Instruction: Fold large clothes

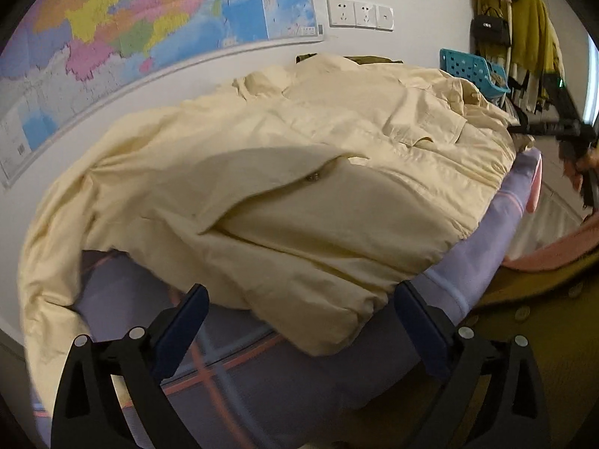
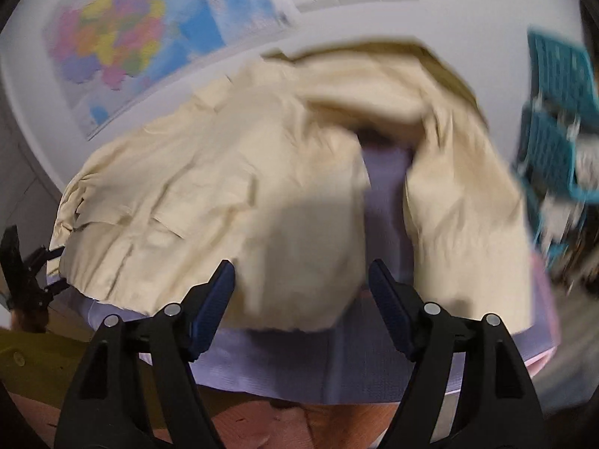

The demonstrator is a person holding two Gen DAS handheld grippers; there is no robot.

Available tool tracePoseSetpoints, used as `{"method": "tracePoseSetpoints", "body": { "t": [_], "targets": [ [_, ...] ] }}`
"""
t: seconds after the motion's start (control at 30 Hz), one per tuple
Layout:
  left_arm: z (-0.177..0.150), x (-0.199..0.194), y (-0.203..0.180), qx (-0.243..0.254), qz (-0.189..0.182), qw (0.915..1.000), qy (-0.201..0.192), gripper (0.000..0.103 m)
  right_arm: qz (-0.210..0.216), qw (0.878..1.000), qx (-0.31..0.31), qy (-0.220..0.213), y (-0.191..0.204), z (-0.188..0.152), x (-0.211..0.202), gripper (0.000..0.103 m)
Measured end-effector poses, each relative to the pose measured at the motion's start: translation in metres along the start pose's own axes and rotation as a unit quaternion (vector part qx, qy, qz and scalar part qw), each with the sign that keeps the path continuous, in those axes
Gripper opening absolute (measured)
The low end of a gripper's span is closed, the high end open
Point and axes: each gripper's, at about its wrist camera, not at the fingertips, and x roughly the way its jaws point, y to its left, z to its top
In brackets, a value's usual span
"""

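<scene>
A large pale yellow jacket (image 1: 299, 172) lies spread on a lavender checked cover (image 1: 307, 381), with a sleeve trailing down the left side. My left gripper (image 1: 301, 292) is open wide at the near edge, and the jacket's rolled hem lies between its fingers (image 1: 187, 318) without being pinched. In the right wrist view the jacket (image 2: 209, 202) is bunched, with a gap showing the cover (image 2: 385, 176). My right gripper (image 2: 300, 265) is open, with a rounded fold of the jacket between the jaws and the pads off it. Each gripper appears at the edge of the other's view: right (image 1: 516, 129), left (image 2: 56, 267).
A colourful map (image 1: 131, 37) and wall sockets (image 1: 359, 13) are on the wall behind. A teal basket (image 1: 471, 71) stands at the back right, beside hanging mustard clothes (image 1: 528, 33) and a black bag (image 1: 490, 31). An olive garment (image 1: 543, 336) and pink cloth (image 1: 550, 258) lie near right.
</scene>
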Motion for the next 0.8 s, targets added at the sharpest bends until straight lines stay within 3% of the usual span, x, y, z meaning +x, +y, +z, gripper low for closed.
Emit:
{"method": "tracePoseSetpoints", "body": {
  "t": [0.03,0.07,0.1,0.13,0.17,0.2,0.27,0.33,0.4,0.43,0.47,0.53,0.57,0.6,0.63,0.67,0.7,0.73,0.8],
  "targets": [
    [0.002,0.005,-0.003,-0.008,0.001,1.0,0.0,0.09,0.015,1.0,0.012,0.005,-0.004,-0.001,0.007,0.071],
    [0.004,0.009,-0.006,-0.017,0.0,0.9999,0.0,0.07,0.035,0.999,0.023,0.007,-0.007,-0.002,0.014,0.066],
    [0.008,0.014,-0.003,-0.032,-0.014,0.9994,0.003,0.062,0.078,0.996,0.036,0.013,-0.009,-0.002,0.023,0.046],
    [0.013,0.02,-0.003,-0.045,-0.026,0.9986,0.008,0.038,0.101,0.994,0.046,0.018,-0.009,-0.003,0.027,0.033],
    [0.015,0.02,0.0,-0.059,-0.036,0.9975,0.01,0.026,0.112,0.992,0.049,0.017,-0.008,-0.004,0.026,0.026],
    [0.017,0.016,0.004,-0.071,-0.043,0.9966,0.006,0.021,0.149,0.988,0.049,0.008,-0.004,-0.004,0.017,0.016],
    [0.021,-0.004,0.017,-0.096,-0.068,0.993,-0.012,0.016,0.185,0.982,0.042,-0.017,0.005,-0.004,-0.012,0.015],
    [0.023,-0.027,0.027,-0.109,-0.085,0.9899,-0.032,0.015,0.204,0.978,0.022,-0.045,0.014,-0.005,-0.042,0.015],
    [0.024,-0.043,0.028,-0.089,-0.087,0.9916,-0.036,0.019,0.183,0.982,0.003,-0.035,0.018,-0.007,-0.049,0.021],
    [0.024,-0.045,0.026,-0.073,-0.079,0.9937,-0.031,0.028,0.166,0.986,0.0,-0.017,0.016,-0.008,-0.043,0.034],
    [0.024,-0.045,0.023,-0.055,-0.063,0.9961,-0.027,0.037,0.137,0.99,0.008,0.014,0.01,-0.01,-0.031,0.038],
    [0.026,-0.049,0.021,-0.03,-0.049,0.9978,-0.034,0.055,0.106,0.993,0.034,0.03,-0.006,-0.009,-0.022,0.046],
    [0.027,-0.057,0.023,-0.023,-0.041,0.9975,-0.053,0.064,0.114,0.992,0.045,0.013,-0.013,-0.006,-0.027,0.047],
    [0.026,-0.068,0.027,-0.021,-0.045,0.9959,-0.075,0.066,0.117,0.992,0.048,-0.011,-0.018,-0.001,-0.036,0.05],
    [0.027,-0.081,0.032,-0.029,-0.052,0.9926,-0.106,0.07,0.111,0.992,0.049,-0.041,-0.024,0.005,-0.047,0.062],
    [0.029,-0.089,0.037,-0.038,-0.05,0.99,-0.126,0.079,0.08,0.992,0.05,-0.079,-0.034,0.013,-0.06,0.07],
    [0.033,-0.093,0.04,-0.042,-0.041,0.9884,-0.14,0.08,0.039,0.994,0.05,-0.093,-0.04,0.018,-0.064,0.079],
    [0.037,-0.091,0.042,-0.04,-0.033,0.9884,-0.143,0.08,-0.032,0.993,0.055,-0.096,-0.051,0.025,-0.064,0.08],
    [0.05,-0.078,0.04,-0.033,-0.005,0.9914,-0.127,0.082,-0.082,0.992,0.067,-0.071,-0.072,0.034,-0.051,0.084]
  ]
}}
